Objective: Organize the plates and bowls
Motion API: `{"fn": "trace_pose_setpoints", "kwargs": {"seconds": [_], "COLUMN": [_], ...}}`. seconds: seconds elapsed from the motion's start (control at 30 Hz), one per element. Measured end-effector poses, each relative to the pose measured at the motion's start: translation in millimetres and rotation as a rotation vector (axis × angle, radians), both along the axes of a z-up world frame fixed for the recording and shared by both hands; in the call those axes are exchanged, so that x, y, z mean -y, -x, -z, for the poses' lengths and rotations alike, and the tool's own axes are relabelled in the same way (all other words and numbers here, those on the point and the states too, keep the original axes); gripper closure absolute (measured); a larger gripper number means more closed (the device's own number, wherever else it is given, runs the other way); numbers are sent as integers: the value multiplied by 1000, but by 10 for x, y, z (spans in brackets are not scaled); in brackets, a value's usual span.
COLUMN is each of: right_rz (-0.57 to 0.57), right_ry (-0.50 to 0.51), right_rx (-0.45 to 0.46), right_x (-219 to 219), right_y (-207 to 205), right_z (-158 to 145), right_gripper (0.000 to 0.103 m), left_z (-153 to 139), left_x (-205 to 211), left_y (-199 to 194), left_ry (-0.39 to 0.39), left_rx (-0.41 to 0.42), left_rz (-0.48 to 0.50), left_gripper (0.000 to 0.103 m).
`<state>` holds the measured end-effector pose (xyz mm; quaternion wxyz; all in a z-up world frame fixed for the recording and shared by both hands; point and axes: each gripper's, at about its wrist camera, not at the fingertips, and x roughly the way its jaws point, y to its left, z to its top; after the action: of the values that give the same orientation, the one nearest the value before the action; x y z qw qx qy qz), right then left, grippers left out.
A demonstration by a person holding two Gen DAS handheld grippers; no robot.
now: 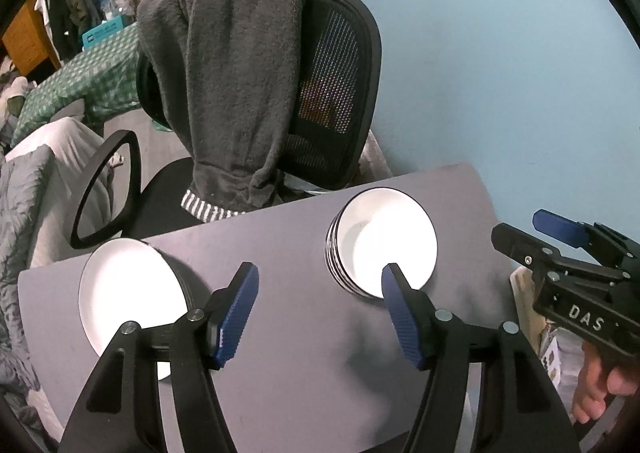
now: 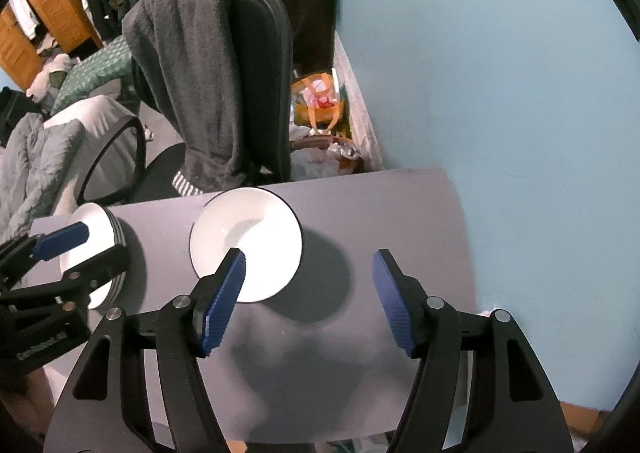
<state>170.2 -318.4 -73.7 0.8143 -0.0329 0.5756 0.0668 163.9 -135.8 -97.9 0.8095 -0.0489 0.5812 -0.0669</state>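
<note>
Through both wrist cameras I see a pale blue wall (image 1: 500,53) filling the right side. In front of it stands a black office chair (image 1: 340,93) with a dark grey fleece blanket (image 1: 232,73) draped over its backrest, the seat tucked against the far edge of the work surface. Off to the left I see a bed (image 1: 28,213) with grey quilted bedding.

The grey counter (image 1: 288,245) carries the task's things: a stack of plates (image 1: 128,293) with a white top face near its left edge, and a stack of bowls (image 1: 384,241), white inside with dark rims, toward the middle and far side. The two stacks stand well apart on the bare surface. In the right wrist view the stack of bowls (image 2: 248,241) sits just left of centre and the stack of plates (image 2: 94,253) farther left.

My left gripper (image 1: 320,309) hangs above the counter between the stacks, pointing steeply down, its jaws spread wide with nothing between them. My right gripper (image 2: 308,297) hangs just right of the bowls, jaws likewise spread and empty; one blue pad overlaps the bowls' near rim in the picture, but I cannot tell that it touches. At the right edge of the left view, a hand (image 1: 600,385) holds that right gripper's handle.
</note>
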Motion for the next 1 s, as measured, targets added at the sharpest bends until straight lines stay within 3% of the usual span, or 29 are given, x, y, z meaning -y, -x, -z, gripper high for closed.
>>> {"fn": "trace_pose_setpoints", "kwargs": {"seconds": [0.57, 0.67, 1.0], "right_rz": [4, -1, -15], "right_ry": [-12, -7, 10], "right_rx": [14, 13, 10], "right_x": [-109, -104, -42], "right_y": [318, 336, 308], "right_z": [-154, -149, -105], "right_gripper": [38, 38, 37], "left_z": [-95, -89, -70], "left_x": [-239, -259, -268], "left_y": [392, 419, 381], "left_ry": [28, 34, 25], "left_rx": [0, -7, -5], "left_rz": [-6, -6, -1], "left_gripper": [32, 27, 26]}}
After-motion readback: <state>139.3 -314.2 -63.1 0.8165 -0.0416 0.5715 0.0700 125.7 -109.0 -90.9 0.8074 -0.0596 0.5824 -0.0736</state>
